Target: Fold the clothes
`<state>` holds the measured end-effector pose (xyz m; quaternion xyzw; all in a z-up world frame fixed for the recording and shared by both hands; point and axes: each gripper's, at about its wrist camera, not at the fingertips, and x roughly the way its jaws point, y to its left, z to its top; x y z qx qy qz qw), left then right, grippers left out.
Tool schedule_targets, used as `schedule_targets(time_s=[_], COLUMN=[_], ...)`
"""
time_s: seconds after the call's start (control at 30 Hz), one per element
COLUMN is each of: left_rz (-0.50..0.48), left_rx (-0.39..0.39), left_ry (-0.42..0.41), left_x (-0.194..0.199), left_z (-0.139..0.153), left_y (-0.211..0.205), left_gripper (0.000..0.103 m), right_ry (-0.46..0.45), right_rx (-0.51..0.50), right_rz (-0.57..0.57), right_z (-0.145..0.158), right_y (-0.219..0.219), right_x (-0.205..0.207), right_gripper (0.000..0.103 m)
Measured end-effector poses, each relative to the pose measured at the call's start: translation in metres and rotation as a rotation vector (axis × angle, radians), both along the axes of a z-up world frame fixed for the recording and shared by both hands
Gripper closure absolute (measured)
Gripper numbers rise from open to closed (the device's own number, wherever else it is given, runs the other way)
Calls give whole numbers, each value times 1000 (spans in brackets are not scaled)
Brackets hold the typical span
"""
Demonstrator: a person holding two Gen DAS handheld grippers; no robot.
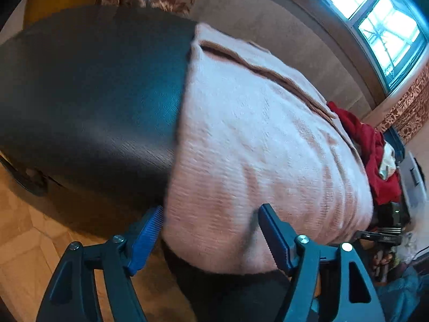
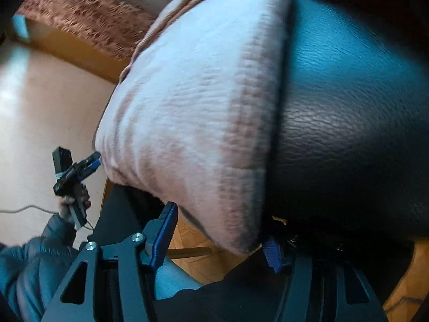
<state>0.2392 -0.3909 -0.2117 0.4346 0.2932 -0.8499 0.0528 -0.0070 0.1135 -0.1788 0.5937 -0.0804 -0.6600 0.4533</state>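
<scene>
Parquet floor and a bright window frame the dark leather-look table we work on, and most of its top on our left lies bare, which gives room to lay a fold over. On it rests the pink knitted sweater, spread flat with its near hem hanging over the near edge of the table; a doubled band of fabric runs along its far side, so we judge that one fold is already in and the next will take the hem away from us. Our left gripper stands released, its blue pads on either side of the hem's left end at the near edge, the jaws wide apart and not closed on the knit. Our right gripper is likewise unclenched, straddling the hem's right corner where it droops off the near edge; from this view the left gripper shows just at the opposite corner. We hold both tools at the two ends of the same hem, we think, so that the cloth can be lifted level and kept from skewing. Beyond the sweater's right side, toward the far right corner of the table, a red garment lies heaped, seemingly waiting its turn and kept out of the folding space.
</scene>
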Motion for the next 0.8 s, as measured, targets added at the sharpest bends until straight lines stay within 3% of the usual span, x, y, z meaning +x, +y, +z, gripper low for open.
schedule_targets(time_s=[0.07,0.1,0.13,0.17,0.2,0.3,0.5,0.67,0.8], left_rz=[-76,-109,-141,-173,-205,-233,-242,-241,-243], left_rx=[12,5,-7,-19,-31,-16,55,93,117], left_ry=[-27,-38,-50,-61,-72,-38,133,236,297], left_x=[-8,-12,-16,-20,-23,-20,2,2,-15], left_z=[-6,-7,-9,-10,-11,1,53,81,99], left_y=[18,25,33,41,48,50,42,39,35], left_gripper=[40,45,64,85,90,93,94,94,94], right_ry=[22,39,57,65,73,105,107,97,98], right_rx=[23,37,57,62,61,31,-112,-233,-252], right_rz=[3,4,7,14,20,47,49,21,9], right_z=[2,3,3,3,5,20,62,95,111], right_y=[-2,-4,-6,-8,-6,-8,1,3,0], right_x=[1,2,4,6,5,14,26,23,9], right_gripper=[56,68,83,88,90,92,92,92,92])
